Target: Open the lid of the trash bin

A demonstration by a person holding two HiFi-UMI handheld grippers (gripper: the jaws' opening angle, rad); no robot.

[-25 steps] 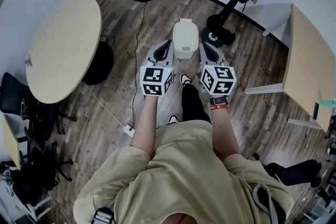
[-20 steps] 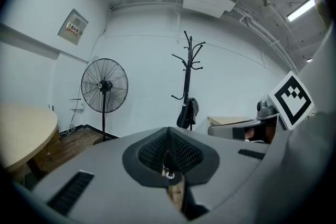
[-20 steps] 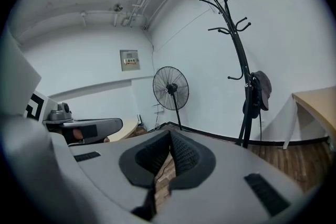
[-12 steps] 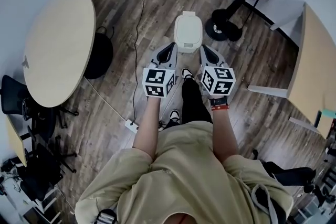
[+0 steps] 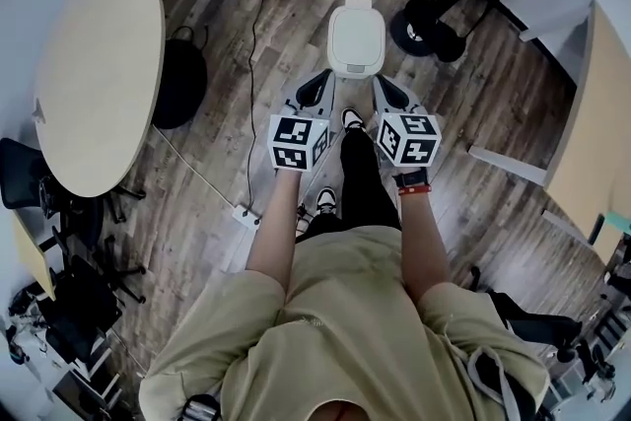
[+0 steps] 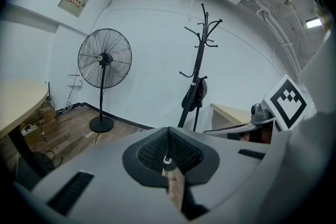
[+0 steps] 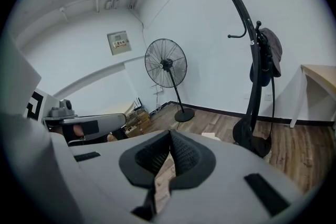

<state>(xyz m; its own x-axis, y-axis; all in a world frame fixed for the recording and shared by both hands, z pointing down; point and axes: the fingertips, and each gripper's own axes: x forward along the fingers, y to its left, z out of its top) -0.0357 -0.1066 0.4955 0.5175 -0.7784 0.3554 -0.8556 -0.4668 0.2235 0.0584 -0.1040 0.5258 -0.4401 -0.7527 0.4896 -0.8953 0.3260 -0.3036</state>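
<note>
Wood-plank floor (image 5: 227, 54), with a round table (image 5: 94, 74) at the left. The white trash bin (image 5: 356, 67) stands on the floor just ahead of the person's shoes, its lid (image 5: 355, 35) down. Left tongs (image 5: 318, 82) and right tongs (image 5: 383, 86) are held side by side near the bin's front edge. Both sets of jaws are pressed together, gripping nothing.

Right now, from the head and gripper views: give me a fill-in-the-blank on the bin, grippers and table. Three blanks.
1. The bin is ___, not open.
2. The left gripper and the right gripper each hold nothing, and their jaws are ___.
3. The round table stands on the person's ___ side.

Missing words: closed; shut; left
</note>
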